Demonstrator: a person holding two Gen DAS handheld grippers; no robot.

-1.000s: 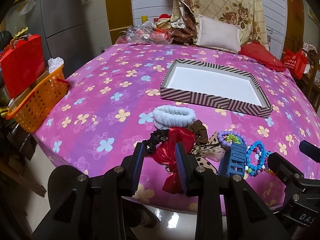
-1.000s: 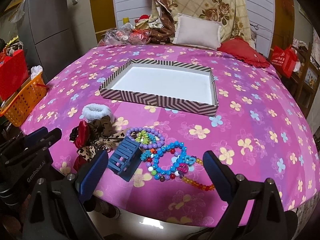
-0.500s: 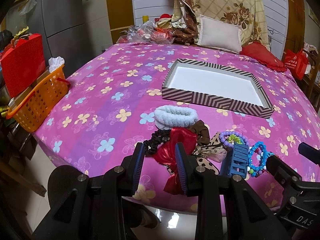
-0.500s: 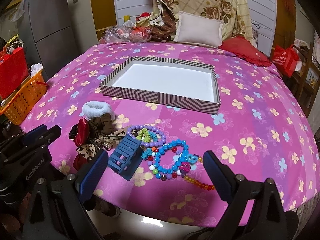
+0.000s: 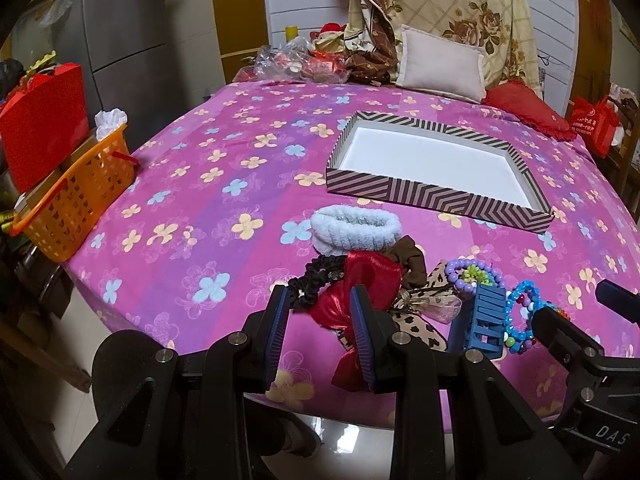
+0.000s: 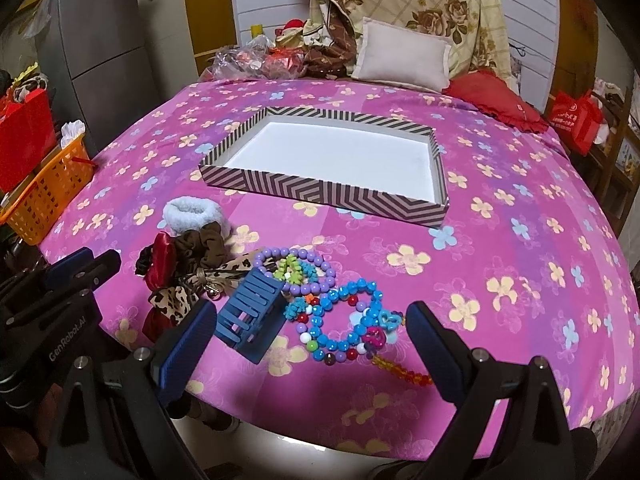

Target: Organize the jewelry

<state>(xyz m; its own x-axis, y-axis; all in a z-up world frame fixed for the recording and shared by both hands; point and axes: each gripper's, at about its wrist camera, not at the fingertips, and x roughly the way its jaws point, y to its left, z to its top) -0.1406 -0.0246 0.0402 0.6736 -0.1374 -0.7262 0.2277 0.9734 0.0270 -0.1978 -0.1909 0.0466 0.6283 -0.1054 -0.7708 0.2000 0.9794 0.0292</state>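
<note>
A striped box [image 5: 436,196] [image 6: 320,194] with a white inside lies open on the pink flowered bedspread. Near the front edge lies a pile: a red ribbon bow [image 5: 360,284] [image 6: 160,258], a white fluffy scrunchie [image 5: 354,228] [image 6: 194,214], a brown scrunchie [image 6: 204,246], a blue hair claw [image 5: 482,320] [image 6: 252,312], a purple bead bracelet [image 6: 294,270] and blue bead bracelets [image 5: 520,314] [image 6: 348,324]. My left gripper [image 5: 320,300] has its jaws partly open on either side of the red bow's lower part. My right gripper [image 6: 310,322] is wide open, around the hair claw and blue bracelets.
An orange basket [image 5: 76,196] and a red bag [image 5: 40,120] stand off the bed's left side. Pillows [image 5: 440,64] and plastic-wrapped clutter [image 5: 300,62] lie at the far end. A grey fridge [image 5: 124,24] stands behind on the left.
Both grippers have eased slightly forward toward the pile. The left jaws stay around the red bow; nothing has been lifted.
</note>
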